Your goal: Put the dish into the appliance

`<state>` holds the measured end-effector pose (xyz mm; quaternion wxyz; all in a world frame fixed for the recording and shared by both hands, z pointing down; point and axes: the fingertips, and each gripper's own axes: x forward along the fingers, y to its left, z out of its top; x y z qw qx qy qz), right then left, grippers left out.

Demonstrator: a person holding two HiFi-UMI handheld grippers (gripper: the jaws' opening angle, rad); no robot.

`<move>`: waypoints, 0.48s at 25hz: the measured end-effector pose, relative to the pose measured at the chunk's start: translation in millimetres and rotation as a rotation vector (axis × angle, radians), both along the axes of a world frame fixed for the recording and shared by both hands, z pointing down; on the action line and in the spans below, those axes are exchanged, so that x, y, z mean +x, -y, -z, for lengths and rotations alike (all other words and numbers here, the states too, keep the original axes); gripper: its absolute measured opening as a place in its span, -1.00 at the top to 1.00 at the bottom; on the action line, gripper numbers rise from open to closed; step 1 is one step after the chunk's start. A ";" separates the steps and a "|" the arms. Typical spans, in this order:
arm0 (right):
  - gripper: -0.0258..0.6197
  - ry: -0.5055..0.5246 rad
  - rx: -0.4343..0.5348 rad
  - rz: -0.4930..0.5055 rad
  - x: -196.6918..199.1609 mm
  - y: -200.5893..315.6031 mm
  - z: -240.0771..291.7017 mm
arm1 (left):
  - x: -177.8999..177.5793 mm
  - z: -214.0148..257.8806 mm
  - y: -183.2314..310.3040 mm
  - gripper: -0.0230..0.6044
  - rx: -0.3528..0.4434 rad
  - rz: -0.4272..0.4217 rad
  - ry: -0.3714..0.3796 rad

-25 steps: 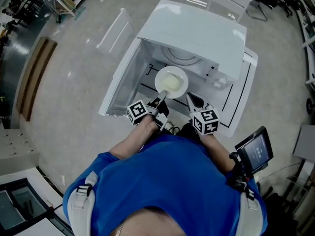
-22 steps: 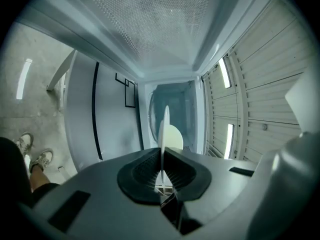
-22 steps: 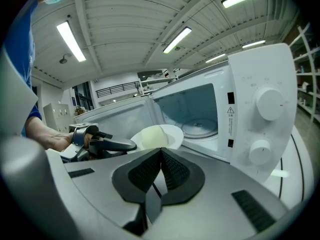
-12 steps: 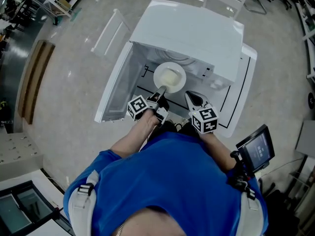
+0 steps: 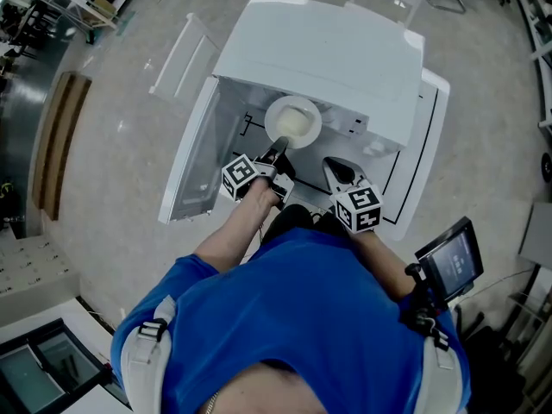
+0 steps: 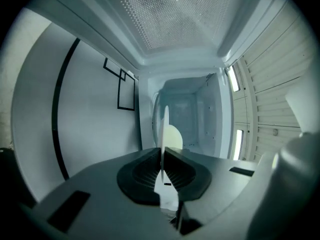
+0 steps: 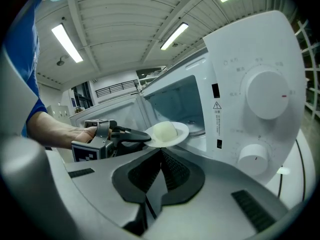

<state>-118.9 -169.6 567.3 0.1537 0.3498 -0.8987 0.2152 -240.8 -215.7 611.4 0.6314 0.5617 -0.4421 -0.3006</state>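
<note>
Dish (image 5: pixel 293 121), just one, is clamped in left hand-held gripper (image 5: pixel 278 152) at one microwave's (image 5: pixel 328 50) opening; right hand-held gripper (image 5: pixel 338 172) closed.

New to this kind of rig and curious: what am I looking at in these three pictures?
A person holds a grasping tool in each hand; the patterned cubes are part of them. One picture looks down from the person's head; the other two come from cameras riding on each tool. A white microwave stands on a table, door open. The left tool pinches the rim of a plate carrying a pale lump of food, at the microwave's mouth. The right tool is shut and empty.
</note>
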 end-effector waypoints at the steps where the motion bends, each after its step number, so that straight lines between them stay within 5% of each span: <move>1: 0.92 -0.001 -0.001 0.000 0.2 1.4 -0.9 | 0.6 -0.7 2.8 0.87 -0.003 0.000 -0.004; 12: 0.92 -0.010 -0.006 0.007 -5.4 12.0 1.5 | -2.0 -5.8 24.5 0.87 -0.036 0.016 -0.012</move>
